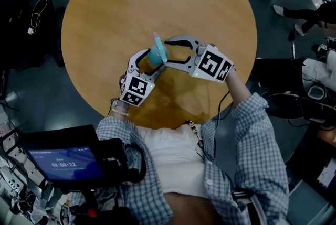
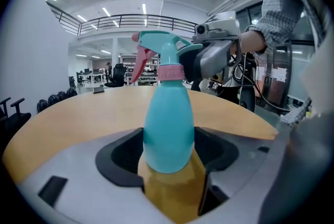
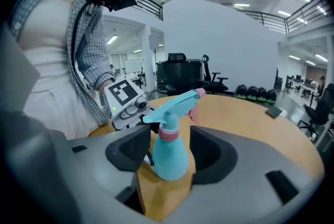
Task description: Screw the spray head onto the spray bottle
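A teal spray bottle (image 1: pixel 156 57) stands upright near the table's front edge. Its teal spray head (image 2: pixel 163 50), with pink collar, trigger and nozzle, sits on the neck. My left gripper (image 1: pixel 150 63) is shut on the bottle's (image 2: pixel 168 129) lower body, both black pads against its sides. My right gripper (image 1: pixel 168 52) comes in from the right at spray-head height. In the right gripper view the bottle (image 3: pixel 169 157) and its head (image 3: pixel 175 105) stand between the open jaws, with a gap to each pad (image 3: pixel 130 150). The left gripper's marker cube (image 3: pixel 124 93) shows behind.
The round wooden table (image 1: pixel 105 14) stretches away beyond the bottle. A dark device with a lit screen (image 1: pixel 65 161) hangs at the lower left, by the person's checked shirt. A white cable (image 1: pixel 37 14) lies on the floor to the left. Office chairs and equipment stand around the table.
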The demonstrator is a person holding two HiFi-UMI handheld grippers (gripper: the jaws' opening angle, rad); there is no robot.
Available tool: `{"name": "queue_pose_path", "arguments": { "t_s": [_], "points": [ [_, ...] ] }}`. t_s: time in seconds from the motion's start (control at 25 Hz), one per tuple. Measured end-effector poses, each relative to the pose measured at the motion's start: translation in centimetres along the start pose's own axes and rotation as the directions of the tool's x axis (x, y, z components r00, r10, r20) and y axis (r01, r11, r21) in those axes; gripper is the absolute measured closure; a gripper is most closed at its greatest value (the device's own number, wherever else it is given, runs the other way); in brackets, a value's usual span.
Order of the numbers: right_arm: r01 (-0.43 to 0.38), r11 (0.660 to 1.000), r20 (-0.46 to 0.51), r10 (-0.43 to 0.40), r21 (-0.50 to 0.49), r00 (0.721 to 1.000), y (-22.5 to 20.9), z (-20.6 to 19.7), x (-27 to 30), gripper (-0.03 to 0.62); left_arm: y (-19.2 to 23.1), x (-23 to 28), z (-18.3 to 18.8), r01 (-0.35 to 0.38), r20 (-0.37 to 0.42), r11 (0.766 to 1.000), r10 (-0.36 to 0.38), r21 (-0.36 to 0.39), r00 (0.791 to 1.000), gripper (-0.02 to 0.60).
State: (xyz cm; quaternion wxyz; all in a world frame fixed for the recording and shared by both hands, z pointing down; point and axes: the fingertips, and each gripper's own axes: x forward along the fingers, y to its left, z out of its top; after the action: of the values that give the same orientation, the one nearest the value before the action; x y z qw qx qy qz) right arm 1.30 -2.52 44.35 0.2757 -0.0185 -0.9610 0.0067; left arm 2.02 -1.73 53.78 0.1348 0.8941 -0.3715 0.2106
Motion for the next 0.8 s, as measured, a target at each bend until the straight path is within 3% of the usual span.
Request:
{"name": "queue_pose_path", "arguments": {
  "t_s": [0.08,0.24,0.36,0.44,0.52,0.64,0.72,0.8],
  "points": [
    [-0.025,1.0,-0.005,0.025,0.005,1.0,-0.1,0.1,0.7,0.366,-0.1,-0.1,0.0,0.0,0.0,1.0,0.0,0.001,1.0,0.279],
    [0.022,1.0,0.029,-0.022,-0.006,0.999,0.2,0.4,1.7,0.468,0.2,-0.1,0.1,-0.011,0.007,1.0,0.011,-0.016,1.0,0.281],
    [0.137,0.99,0.072,-0.138,0.017,0.988,0.3,0.6,1.6,0.468,0.3,-0.2,0.1,-0.017,0.007,1.0,0.017,-0.007,1.0,0.279],
    [0.25,0.966,0.095,-0.256,0.068,0.962,0.2,0.6,1.4,0.468,0.2,-0.3,0.2,-0.019,0.007,1.0,0.019,-0.004,1.0,0.281],
    [0.386,0.914,0.097,-0.399,0.126,0.912,0.0,0.5,1.1,0.468,0.2,-0.3,0.2,-0.022,0.007,1.0,0.022,-0.005,1.0,0.281],
    [0.569,0.792,0.078,-0.596,0.221,0.8,-0.2,0.3,0.8,0.468,0.3,-0.2,0.2,-0.034,0.008,0.999,0.034,-0.009,0.999,0.281],
    [0.645,0.706,0.062,-0.687,0.292,0.724,-0.4,0.2,0.7,0.468,0.3,-0.1,0.2,-0.042,0.007,0.999,0.042,-0.012,0.999,0.281],
    [0.704,0.64,0.006,-0.741,0.307,0.671,-0.5,0.1,0.8,0.468,0.4,-0.1,0.2,-0.05,0.004,0.999,0.05,-0.011,0.999,0.281]
  ]
}}
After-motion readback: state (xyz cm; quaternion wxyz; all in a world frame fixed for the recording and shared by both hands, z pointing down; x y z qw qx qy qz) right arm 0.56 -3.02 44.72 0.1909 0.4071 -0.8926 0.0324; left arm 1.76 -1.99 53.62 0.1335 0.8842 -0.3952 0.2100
